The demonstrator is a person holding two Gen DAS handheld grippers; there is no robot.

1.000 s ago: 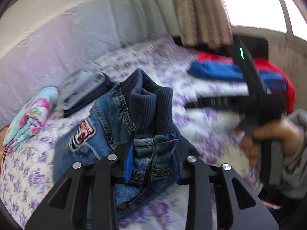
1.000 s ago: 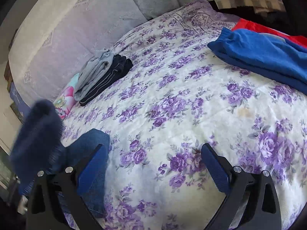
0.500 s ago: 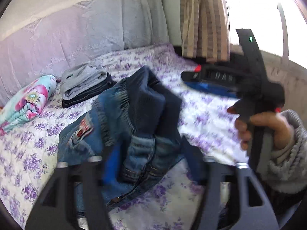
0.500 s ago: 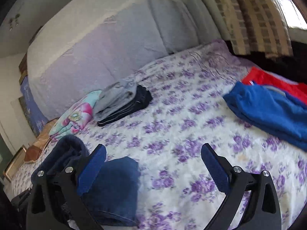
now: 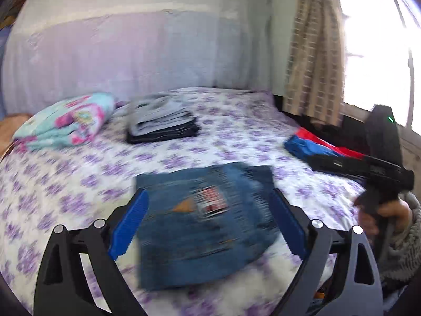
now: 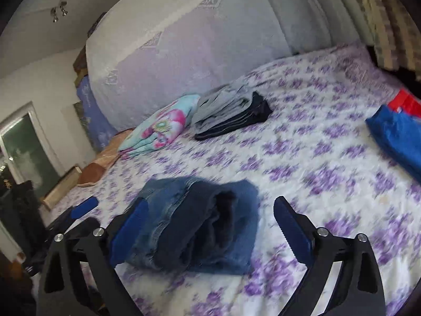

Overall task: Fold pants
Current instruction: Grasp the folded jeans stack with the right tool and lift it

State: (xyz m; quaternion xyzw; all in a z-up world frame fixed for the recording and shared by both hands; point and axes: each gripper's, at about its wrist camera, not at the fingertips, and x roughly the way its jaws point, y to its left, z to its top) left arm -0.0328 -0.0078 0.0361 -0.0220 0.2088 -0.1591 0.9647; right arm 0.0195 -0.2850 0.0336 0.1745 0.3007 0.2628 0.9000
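The folded blue jeans [image 5: 205,223] lie flat on the purple-flowered bedsheet [image 5: 65,184], a patch facing up. My left gripper [image 5: 208,193] hovers just in front of them, open, its blue pads clear of the denim on both sides. In the right wrist view the jeans [image 6: 200,223] show their dark rolled waistband end. My right gripper [image 6: 210,201] frames them, jaws wide and closing, pads not touching the cloth. A hand [image 5: 389,210] in a grey sleeve holds the right gripper's body at the right edge.
A folded grey and black stack [image 5: 163,126] and a floral bundle [image 5: 65,121] sit near the covered headboard. Blue and red garments [image 5: 315,144] lie at the right by the curtain [image 5: 310,52] and window. The bed's left edge drops toward a door [image 6: 26,152].
My left gripper opened and let the jeans go; they now lie flat on the bed. Both grippers drew back and rose. The right gripper now faces the jeans.
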